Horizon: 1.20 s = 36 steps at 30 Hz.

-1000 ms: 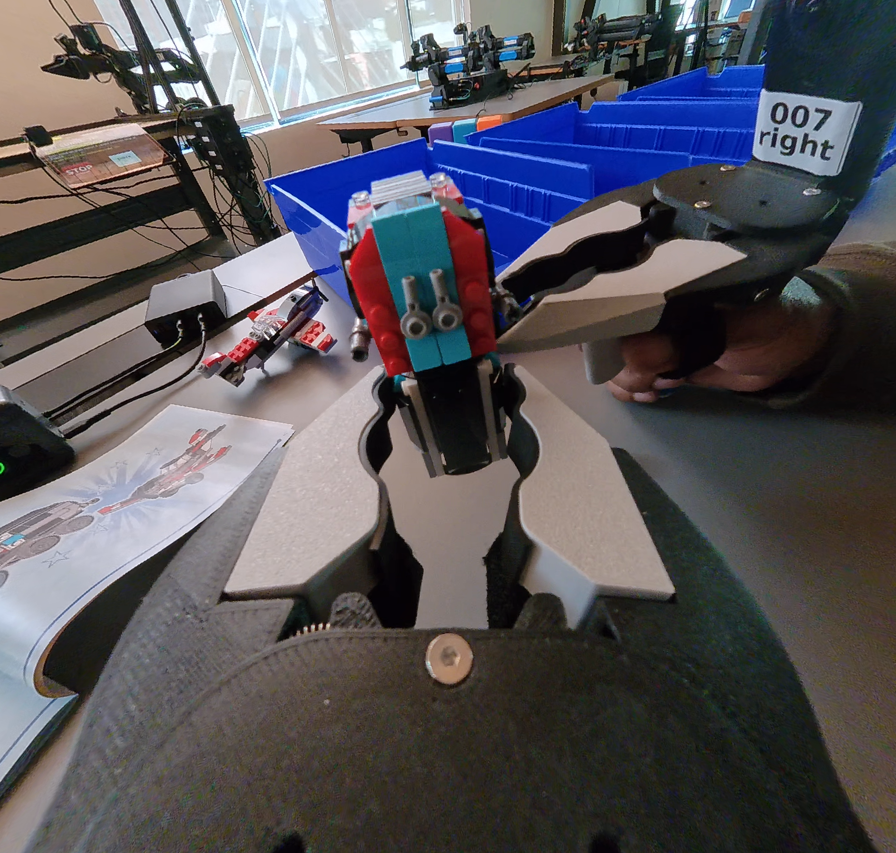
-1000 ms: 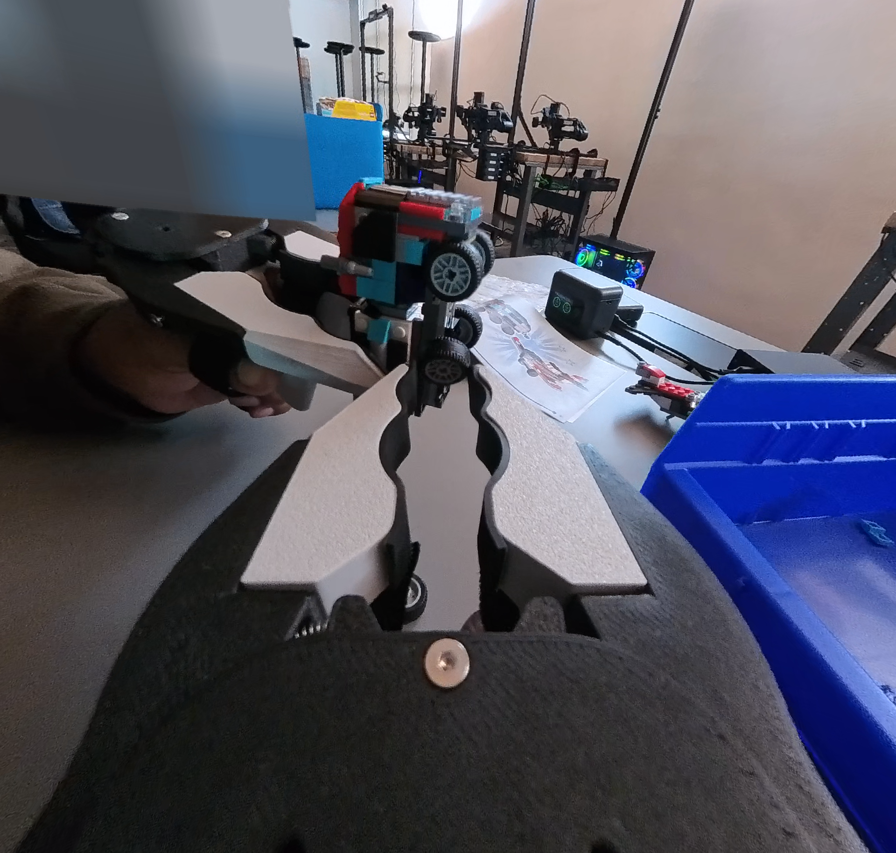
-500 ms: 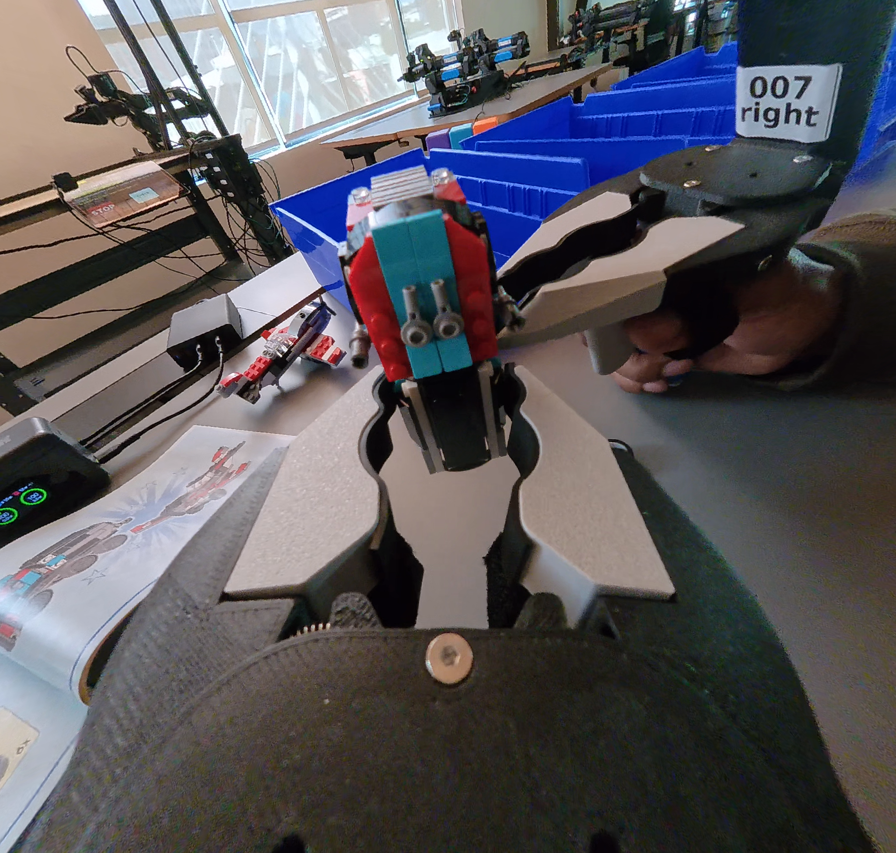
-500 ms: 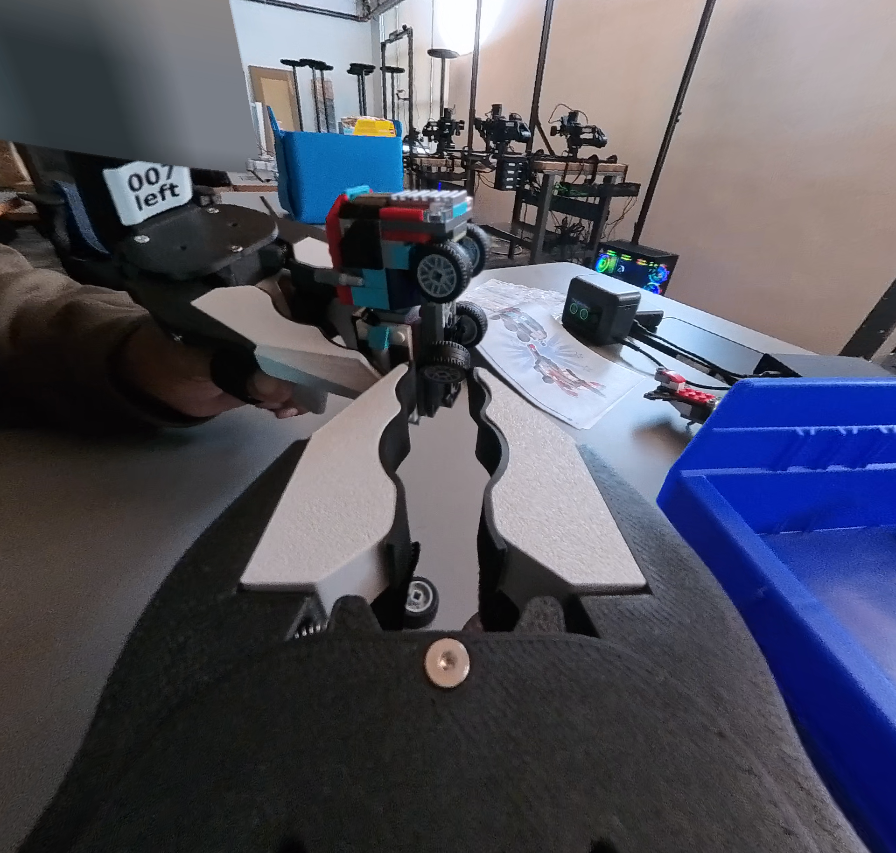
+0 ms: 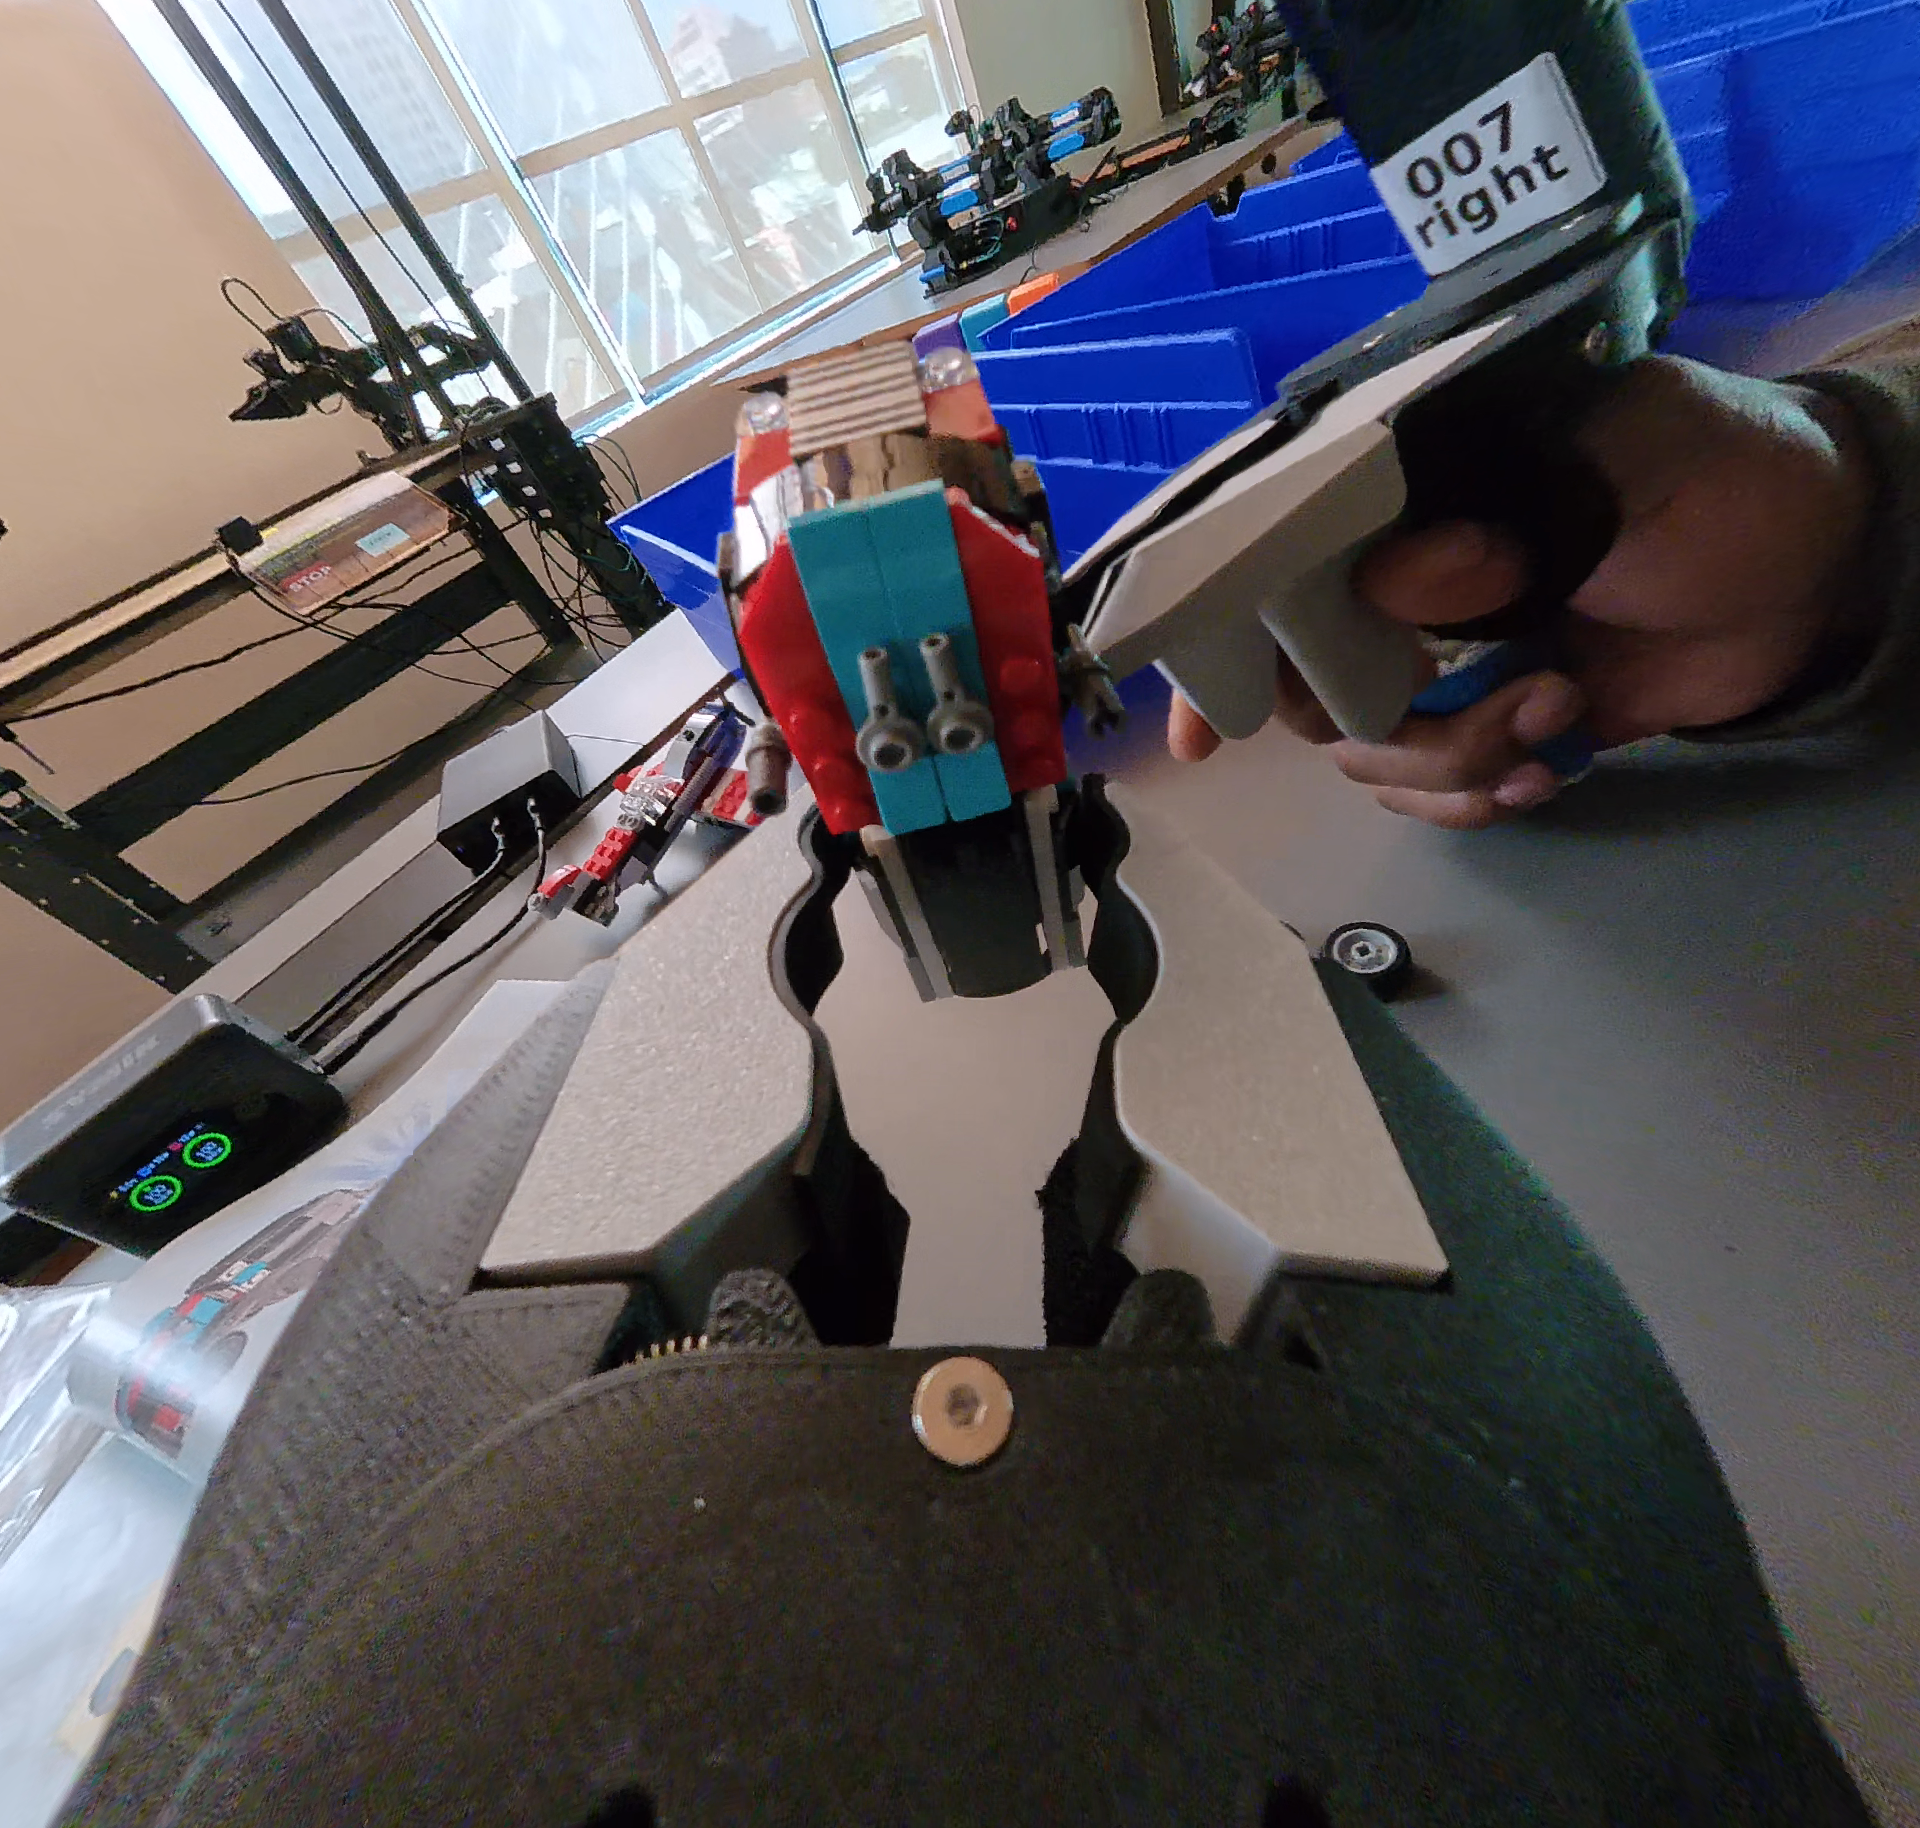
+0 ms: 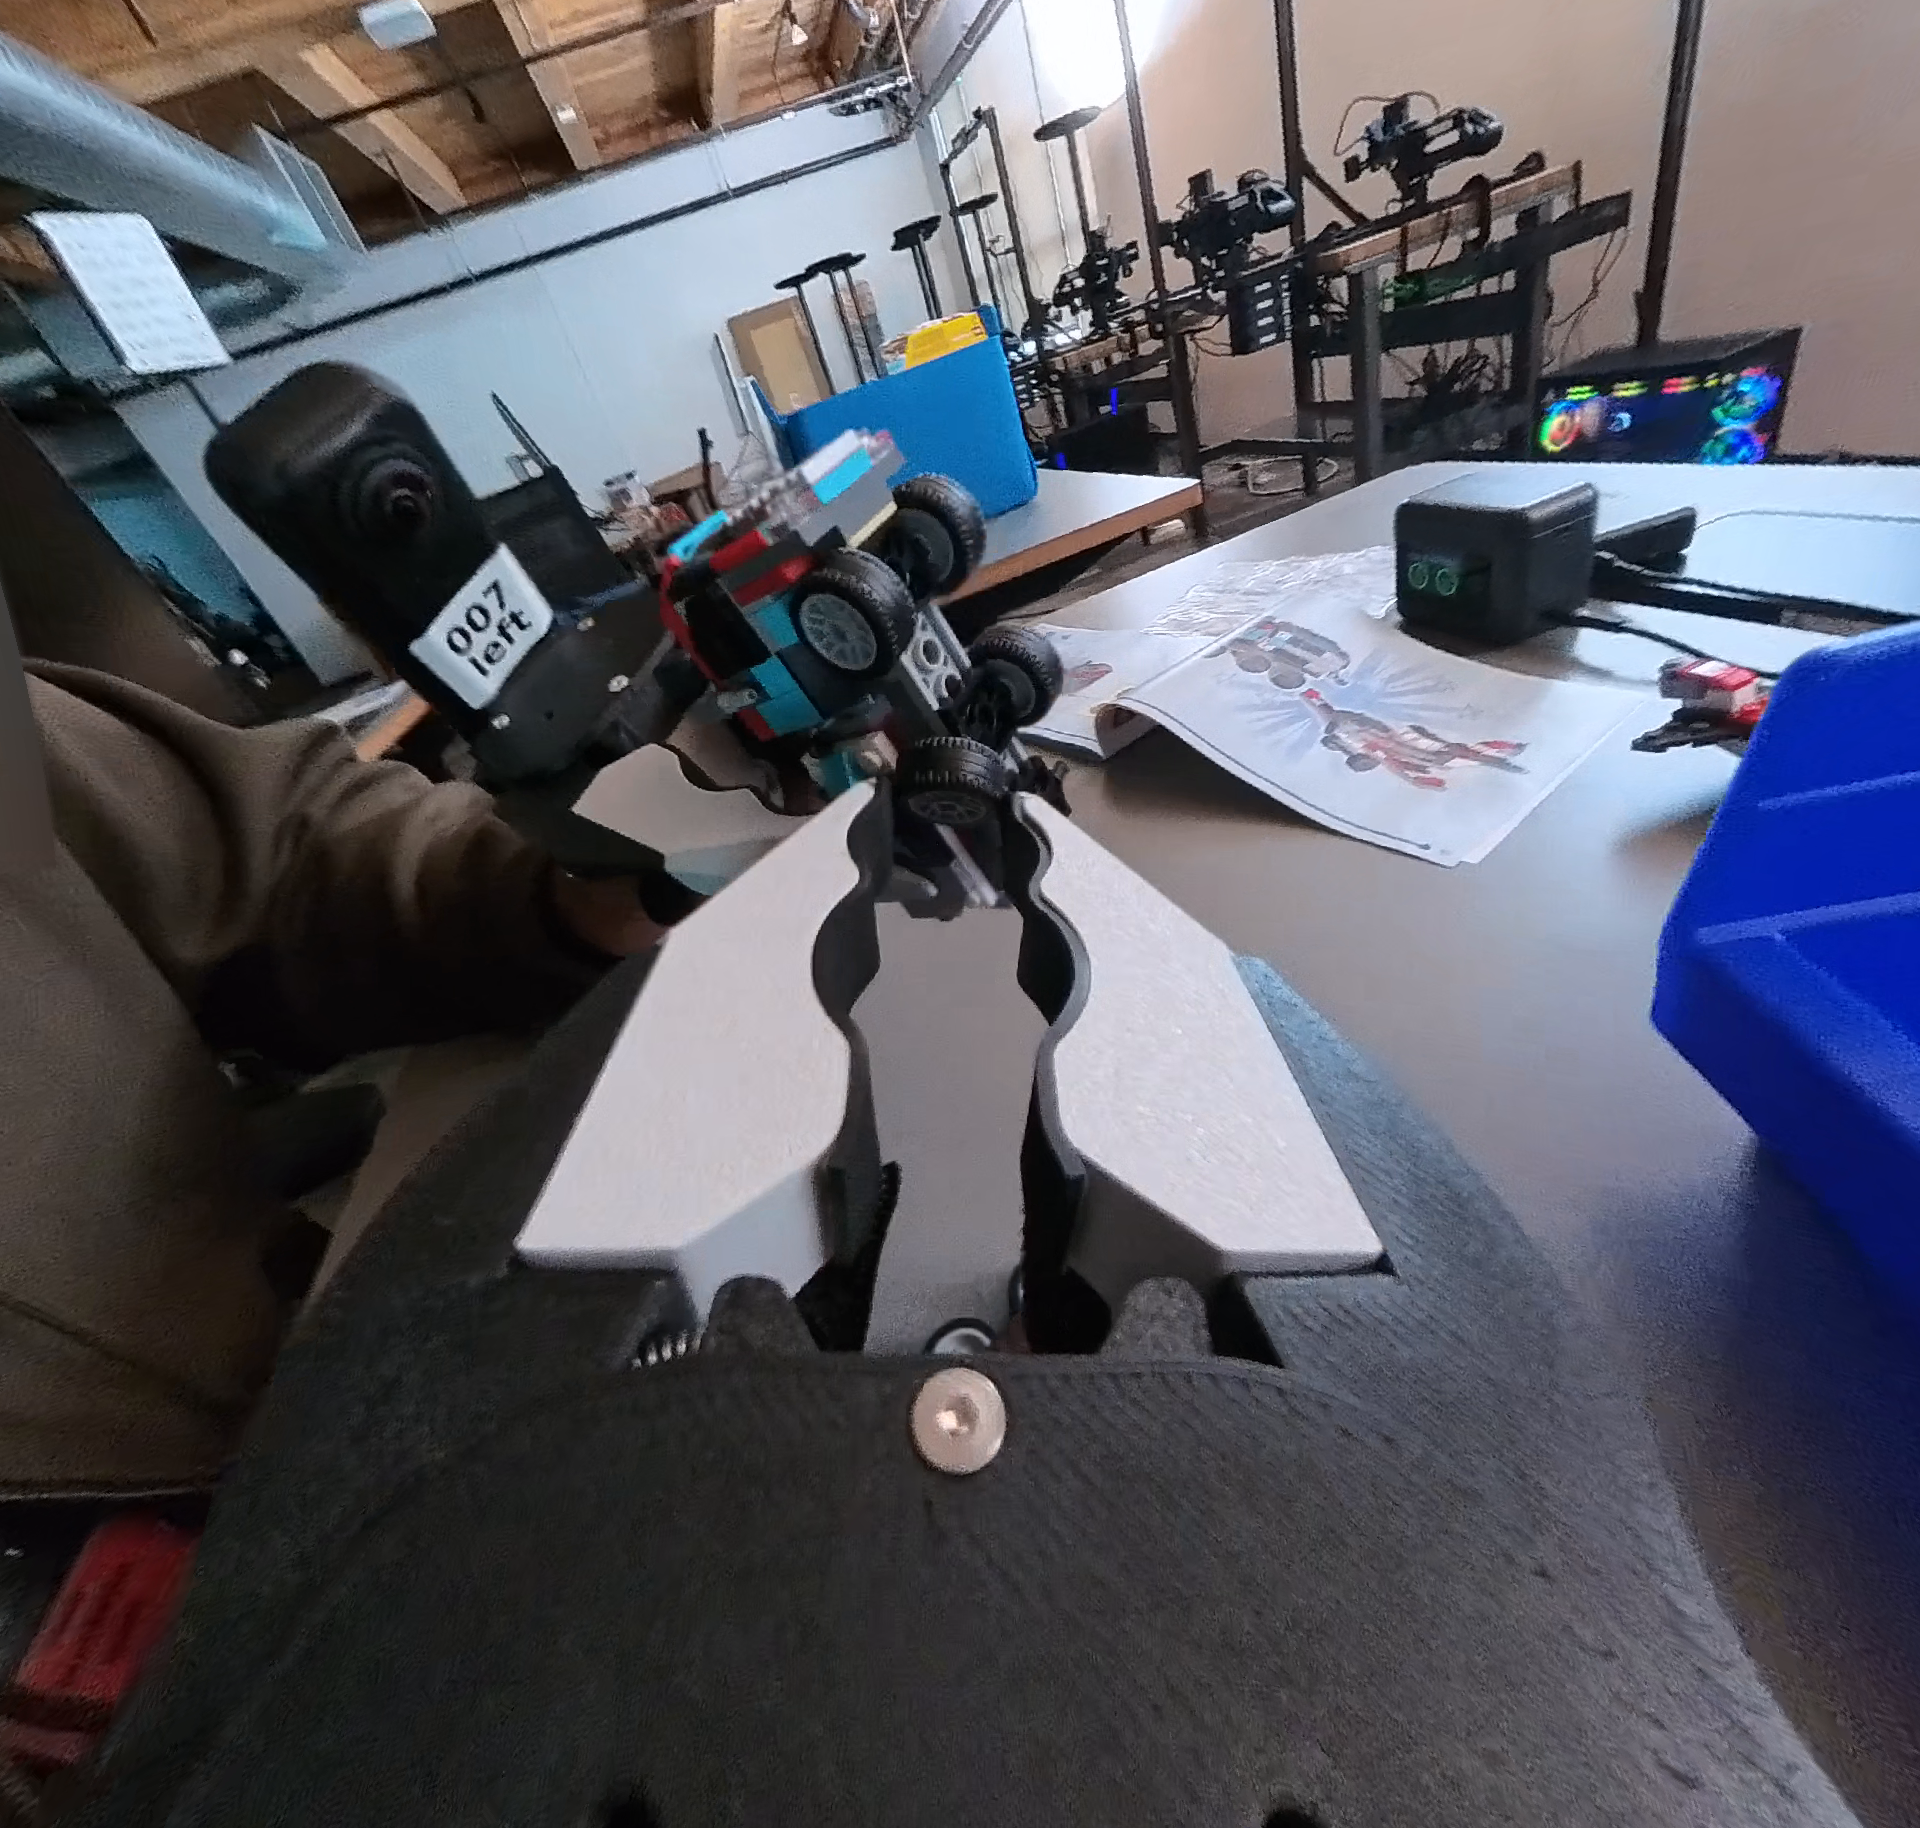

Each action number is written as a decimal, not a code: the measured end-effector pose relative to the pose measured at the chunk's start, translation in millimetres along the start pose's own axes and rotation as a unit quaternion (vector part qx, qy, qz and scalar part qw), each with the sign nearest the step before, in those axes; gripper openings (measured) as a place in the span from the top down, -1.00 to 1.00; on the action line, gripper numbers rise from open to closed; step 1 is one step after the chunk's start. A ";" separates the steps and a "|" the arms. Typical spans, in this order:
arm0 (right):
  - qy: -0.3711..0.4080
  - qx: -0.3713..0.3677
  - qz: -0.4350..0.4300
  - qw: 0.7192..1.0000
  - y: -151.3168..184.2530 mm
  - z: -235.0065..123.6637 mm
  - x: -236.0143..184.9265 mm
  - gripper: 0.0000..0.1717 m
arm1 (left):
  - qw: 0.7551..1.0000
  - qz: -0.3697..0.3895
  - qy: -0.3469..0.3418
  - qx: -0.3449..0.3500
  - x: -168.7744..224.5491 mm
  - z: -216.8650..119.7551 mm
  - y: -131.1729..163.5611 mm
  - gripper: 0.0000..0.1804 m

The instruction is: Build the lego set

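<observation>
A: How did the brick truck [image 5: 902, 635] handle?

B: Light, stiff, likely to pop apart at joints; best held by its black chassis. It was off the worktop [image 5: 1558, 1103]. The left gripper [image 5: 961, 905] clamped its rear; the right gripper [image 6: 940, 822] apparently pinched its wheeled underside.

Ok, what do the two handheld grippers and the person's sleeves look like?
Both grippers, left and right, match: textured black bodies, flat grey fingers with wavy black inner edges, and a silver screw. Each carries a black camera pod with a white label. Sleeves are olive-brown.
</observation>
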State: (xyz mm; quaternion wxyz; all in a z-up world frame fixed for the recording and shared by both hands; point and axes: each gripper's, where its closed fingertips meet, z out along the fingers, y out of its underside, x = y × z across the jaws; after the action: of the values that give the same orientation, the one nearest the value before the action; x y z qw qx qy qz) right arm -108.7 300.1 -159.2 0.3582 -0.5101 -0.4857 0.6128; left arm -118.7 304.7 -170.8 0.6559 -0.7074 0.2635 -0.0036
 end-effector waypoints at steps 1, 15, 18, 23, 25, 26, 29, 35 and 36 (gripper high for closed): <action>-0.005 0.002 0.011 1.000 -0.7 -0.1 -0.7 0.76 | 1.000 0.006 -0.002 0.003 -0.2 -0.3 -1.0 0.49; 0.034 0.011 -0.105 0.994 -13.7 -3.9 -19.4 0.76 | 0.976 0.191 -0.038 0.101 2.0 -14.1 -28.5 0.49; 0.060 0.001 -0.168 0.984 -12.2 -6.0 -21.3 0.76 | 0.963 0.237 -0.040 0.120 6.9 -14.2 -32.3 0.49; 0.081 -0.005 -0.216 0.973 -11.9 -10.2 -24.2 0.76 | 0.949 0.284 -0.050 0.131 10.9 -14.5 -35.8 0.49; 0.083 -0.012 -0.227 0.970 -10.0 -11.3 -25.4 0.76 | 0.942 0.306 -0.052 0.129 13.0 -15.4 -35.6 0.49; 0.082 -0.015 -0.230 0.970 -8.9 -11.6 -26.2 0.76 | 0.939 0.315 -0.052 0.129 13.9 -16.0 -35.5 0.49; 0.075 -0.021 -0.234 0.969 -7.7 -12.1 -29.3 0.76 | 0.930 0.339 -0.054 0.130 15.2 -18.3 -36.6 0.49; 0.052 -0.032 -0.216 0.974 -4.2 -12.8 -32.1 0.76 | 0.924 0.356 -0.052 0.129 17.6 -20.4 -35.3 0.49; 0.045 -0.033 -0.212 0.976 -3.8 -13.0 -33.0 0.76 | 0.923 0.358 -0.051 0.130 18.1 -20.9 -35.4 0.49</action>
State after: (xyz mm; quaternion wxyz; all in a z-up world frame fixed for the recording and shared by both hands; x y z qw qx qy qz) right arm -88.9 273.3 -146.5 0.4840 -0.4345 -0.5861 0.4831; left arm -97.4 278.6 -141.1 0.7124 -0.4735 0.4626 0.2329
